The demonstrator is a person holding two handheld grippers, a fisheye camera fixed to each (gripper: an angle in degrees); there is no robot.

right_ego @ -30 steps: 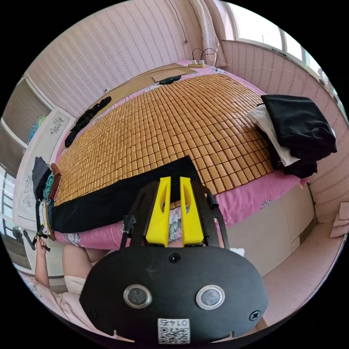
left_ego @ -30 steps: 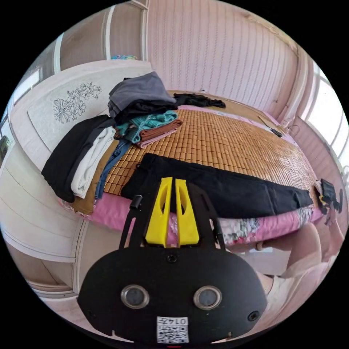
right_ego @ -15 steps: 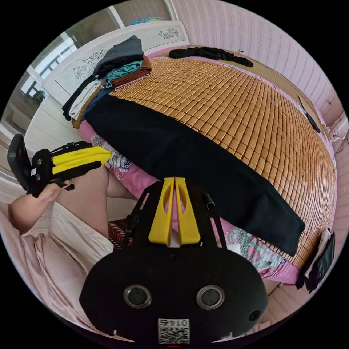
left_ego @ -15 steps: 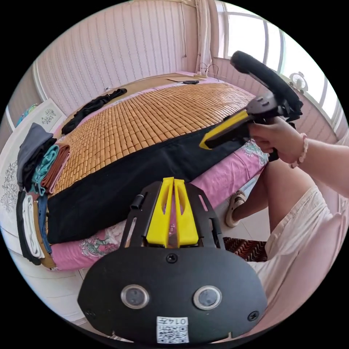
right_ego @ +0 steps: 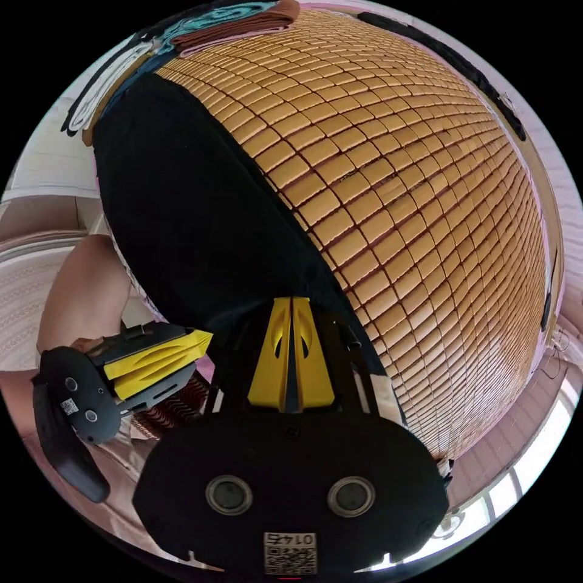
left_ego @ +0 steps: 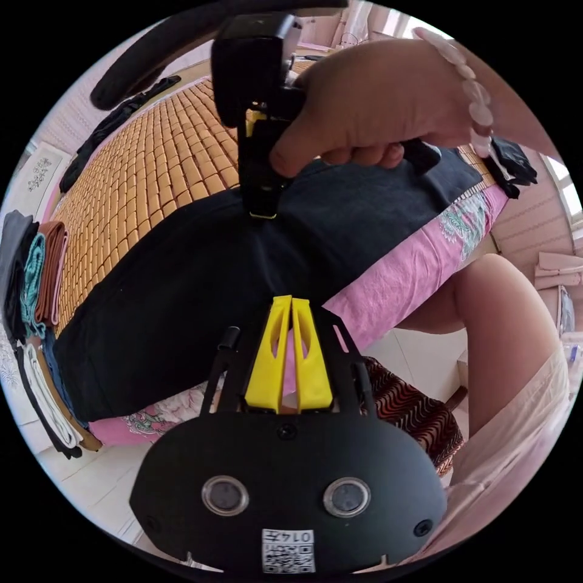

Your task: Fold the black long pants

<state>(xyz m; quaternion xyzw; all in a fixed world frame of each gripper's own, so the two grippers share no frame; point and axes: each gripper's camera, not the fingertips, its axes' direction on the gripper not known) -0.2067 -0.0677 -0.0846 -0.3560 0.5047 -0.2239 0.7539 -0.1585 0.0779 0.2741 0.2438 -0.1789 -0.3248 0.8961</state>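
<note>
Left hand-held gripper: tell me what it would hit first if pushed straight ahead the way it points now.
Most likely the black pants. The left hand-held gripper has its jaws together, tips aimed at the cloth's near edge on the bed. Depth is unclear, so it may cross a gap first. The right hand-held gripper stands farther along that line.

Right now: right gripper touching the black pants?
Touching. Left gripper view shows the right gripper tips pressed into the black pants, fabric dimpling around them.

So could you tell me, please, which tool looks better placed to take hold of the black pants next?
Right. The right tool is tip-down on the middle of the black pants, jaws closed. The left tool hovers off the bed's edge, so it would have farther to go.
</note>
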